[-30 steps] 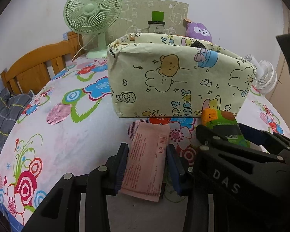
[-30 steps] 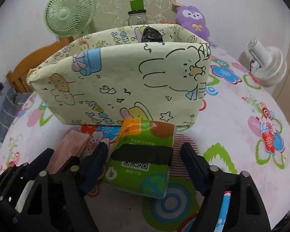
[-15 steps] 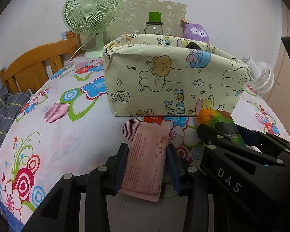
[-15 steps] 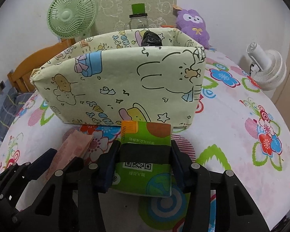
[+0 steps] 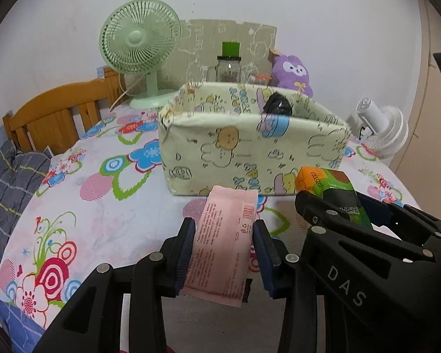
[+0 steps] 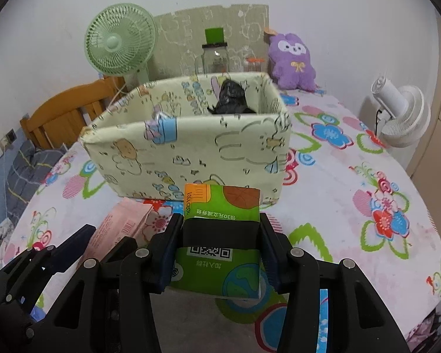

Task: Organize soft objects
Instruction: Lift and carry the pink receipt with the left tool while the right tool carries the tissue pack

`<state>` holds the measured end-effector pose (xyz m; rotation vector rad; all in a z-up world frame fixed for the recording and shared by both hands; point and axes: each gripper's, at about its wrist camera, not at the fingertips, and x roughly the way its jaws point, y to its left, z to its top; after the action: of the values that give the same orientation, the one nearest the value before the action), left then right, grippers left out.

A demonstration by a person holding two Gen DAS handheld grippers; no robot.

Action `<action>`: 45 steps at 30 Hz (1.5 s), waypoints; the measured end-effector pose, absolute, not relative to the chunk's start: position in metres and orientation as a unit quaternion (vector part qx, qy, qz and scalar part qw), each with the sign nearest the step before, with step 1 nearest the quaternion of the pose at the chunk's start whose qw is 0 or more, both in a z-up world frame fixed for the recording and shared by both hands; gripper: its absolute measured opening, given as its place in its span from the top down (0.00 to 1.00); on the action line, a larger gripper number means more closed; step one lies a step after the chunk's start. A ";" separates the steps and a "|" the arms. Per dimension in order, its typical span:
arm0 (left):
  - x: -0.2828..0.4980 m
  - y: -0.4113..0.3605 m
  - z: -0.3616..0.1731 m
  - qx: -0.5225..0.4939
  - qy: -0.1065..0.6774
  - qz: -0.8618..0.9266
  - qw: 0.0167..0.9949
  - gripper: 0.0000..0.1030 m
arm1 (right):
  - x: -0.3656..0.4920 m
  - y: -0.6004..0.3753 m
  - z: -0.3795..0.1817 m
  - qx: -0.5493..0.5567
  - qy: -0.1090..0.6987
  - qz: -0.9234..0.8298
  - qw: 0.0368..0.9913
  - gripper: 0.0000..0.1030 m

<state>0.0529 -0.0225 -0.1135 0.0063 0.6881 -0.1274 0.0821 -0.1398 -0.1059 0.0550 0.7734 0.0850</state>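
Observation:
My left gripper (image 5: 224, 229) is shut on a pink tissue pack (image 5: 222, 244), held above the flowered tablecloth. Beside it on the right, my right gripper (image 6: 220, 229) is shut on a green tissue pack (image 6: 220, 235) with a black band and a QR code; this green pack (image 5: 330, 188) also shows in the left wrist view. Just beyond both packs stands a pale yellow cartoon-print fabric box (image 5: 250, 153), open at the top, with a black crumpled thing (image 6: 230, 98) in its far right corner. The pink pack (image 6: 123, 223) appears low left in the right wrist view.
Behind the box stand a green desk fan (image 5: 139, 47), a glass jar with a green lid (image 5: 229, 64) and a purple plush toy (image 6: 292, 61). A white small fan (image 6: 402, 114) sits at the table's right edge. A wooden chair back (image 5: 56, 111) is at the left.
The right gripper's jaws closed on the green pack. Both grippers rose with their packs, so the box's open top and inside now show.

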 end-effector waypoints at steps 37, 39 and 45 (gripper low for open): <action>0.033 -0.040 -0.018 0.011 0.257 -0.053 0.965 0.60 | 0.052 -0.155 0.001 0.011 0.284 0.053 0.957 0.49; 0.034 -0.040 -0.015 0.011 0.257 -0.052 0.965 0.60 | 0.054 -0.155 0.005 0.010 0.283 0.054 0.958 0.49; 0.043 -0.041 -0.008 0.014 0.254 -0.048 0.966 0.60 | 0.063 -0.155 0.011 0.012 0.279 0.060 0.958 0.49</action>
<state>0.0434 -0.0411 -0.0076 0.0280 0.5148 -0.0978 0.0632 -0.1555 0.0113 0.0250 0.5654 0.1211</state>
